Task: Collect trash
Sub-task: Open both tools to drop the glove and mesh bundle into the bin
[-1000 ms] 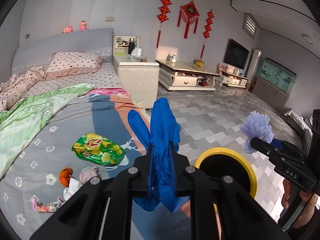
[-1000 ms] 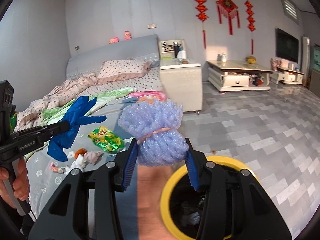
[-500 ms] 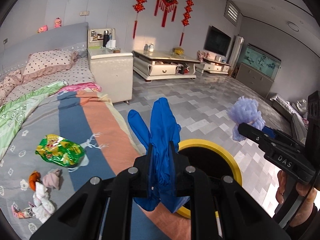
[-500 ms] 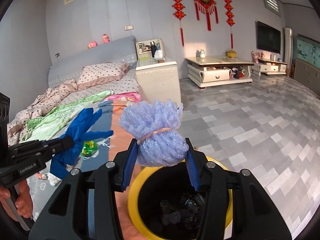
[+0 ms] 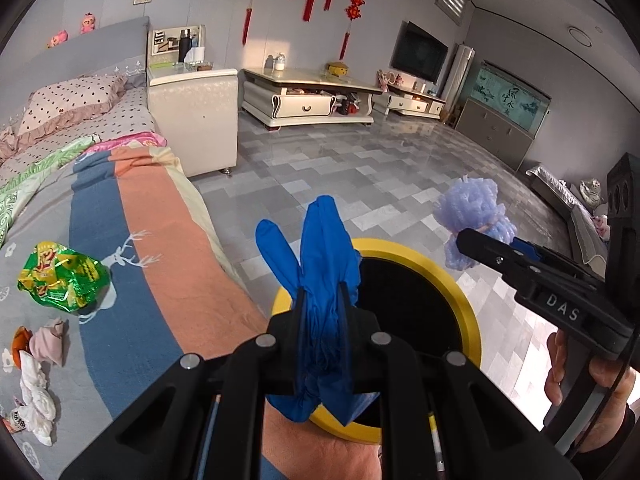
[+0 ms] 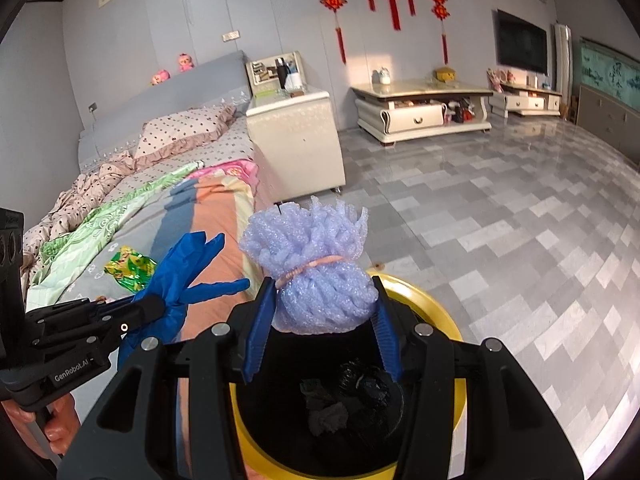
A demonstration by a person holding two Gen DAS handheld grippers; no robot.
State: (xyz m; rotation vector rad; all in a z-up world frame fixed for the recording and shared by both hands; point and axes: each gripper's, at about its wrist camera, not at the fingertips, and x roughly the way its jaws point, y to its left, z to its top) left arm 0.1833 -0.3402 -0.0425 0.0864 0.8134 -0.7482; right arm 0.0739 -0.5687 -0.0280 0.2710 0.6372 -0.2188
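On the bed, far left, a green snack wrapper and crumpled tissues with scraps are left lying, not yet collected.

The blue glove is held pinched in the left gripper, whose jaws are nearly closed on the thin rubber. It is hung over the near rim of the yellow-rimmed bin, which stands on the floor just beside the bed.

The purple foam net bundle is clamped between the blue pads of the right gripper, jaws held about half apart by its bulk, above the bin mouth; dark trash is seen inside.

Step judged: carry finished, drop pending. Next, both loads need to be centred over the opening and the jaws released.

Against the earlier frames, the bin is seen larger and more directly beneath both grippers, and the bed litter has slid toward the left edge of view.
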